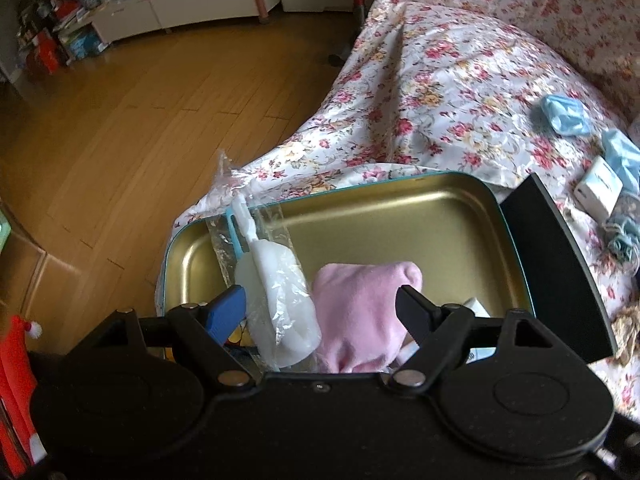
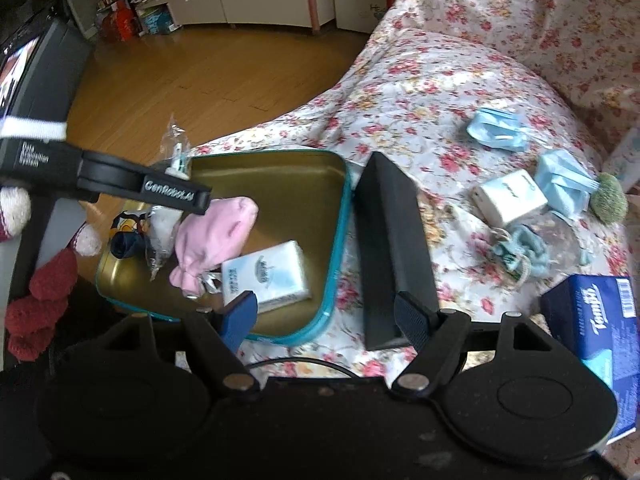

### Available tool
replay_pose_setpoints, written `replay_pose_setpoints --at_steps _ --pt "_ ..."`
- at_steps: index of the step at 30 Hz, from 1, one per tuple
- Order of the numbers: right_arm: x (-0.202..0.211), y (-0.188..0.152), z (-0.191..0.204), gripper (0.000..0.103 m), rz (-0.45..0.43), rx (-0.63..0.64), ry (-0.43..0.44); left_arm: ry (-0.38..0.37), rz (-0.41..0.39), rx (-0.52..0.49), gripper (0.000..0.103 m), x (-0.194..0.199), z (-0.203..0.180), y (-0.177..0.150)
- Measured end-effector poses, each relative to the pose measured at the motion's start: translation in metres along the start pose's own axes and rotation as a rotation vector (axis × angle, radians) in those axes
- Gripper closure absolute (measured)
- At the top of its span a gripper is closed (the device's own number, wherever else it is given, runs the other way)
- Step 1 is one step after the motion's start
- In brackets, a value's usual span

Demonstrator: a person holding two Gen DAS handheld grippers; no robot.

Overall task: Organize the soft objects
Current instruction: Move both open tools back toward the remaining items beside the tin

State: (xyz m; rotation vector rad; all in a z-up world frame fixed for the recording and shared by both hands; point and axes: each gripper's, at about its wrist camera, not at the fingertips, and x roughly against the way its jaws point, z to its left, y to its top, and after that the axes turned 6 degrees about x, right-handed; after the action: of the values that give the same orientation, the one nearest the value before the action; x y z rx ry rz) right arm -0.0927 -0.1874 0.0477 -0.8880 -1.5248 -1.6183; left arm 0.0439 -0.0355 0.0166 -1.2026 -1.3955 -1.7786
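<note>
1. Over the tin (image 1: 400, 200), in the left wrist view, the left gripper (image 1: 320, 308) hangs with its fingers (image 1: 226, 312) spread, nothing pressed between them. Below lie a pink sock (image 1: 360, 312) and a white brush in clear wrap (image 1: 276, 280), both inside the tin. Neither finger visibly touches them.

2. On the floral cover (image 1: 440, 100) beyond the tin, two blue masks (image 1: 564, 114) and a small white box (image 1: 598, 192) lie outside it. A black lid (image 1: 560, 264) stands against the tin's right rim.

3. In the right wrist view, the right gripper (image 2: 324, 320) hovers at the tin's (image 2: 280, 168) near right edge, fingers (image 2: 240, 316) released and empty. The left gripper (image 2: 160, 192) reaches in from the left above the sock (image 2: 212, 236).

4. Inside the tin: sock, wrapped brush (image 2: 162, 232), a tissue pack (image 2: 268, 276) and a dark item (image 2: 124, 244) at the far left.

5. Still outside: masks (image 2: 496, 128), white box (image 2: 508, 196), a blue knitted piece (image 2: 516, 252), a green pompom (image 2: 608, 200) and a tissue box (image 2: 600, 336).

6. Judgement: partly done; several soft items are in, and about as many are left on the cover.
</note>
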Motion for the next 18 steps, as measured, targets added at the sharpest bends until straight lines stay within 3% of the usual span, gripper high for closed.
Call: replay_pose_setpoints --at_steps 10,18 --pt "0.025 -0.030 -0.049 0.028 -0.003 -0.075 -0.041 -0.110 -0.011 -0.045 0.025 0.011 -0.020 -0.012" --pt "0.035 -0.059 -0.095 0.028 0.044 -0.142 -0.066 -0.150 -0.010 -0.061 0.025 0.022 -0.044 -0.030"
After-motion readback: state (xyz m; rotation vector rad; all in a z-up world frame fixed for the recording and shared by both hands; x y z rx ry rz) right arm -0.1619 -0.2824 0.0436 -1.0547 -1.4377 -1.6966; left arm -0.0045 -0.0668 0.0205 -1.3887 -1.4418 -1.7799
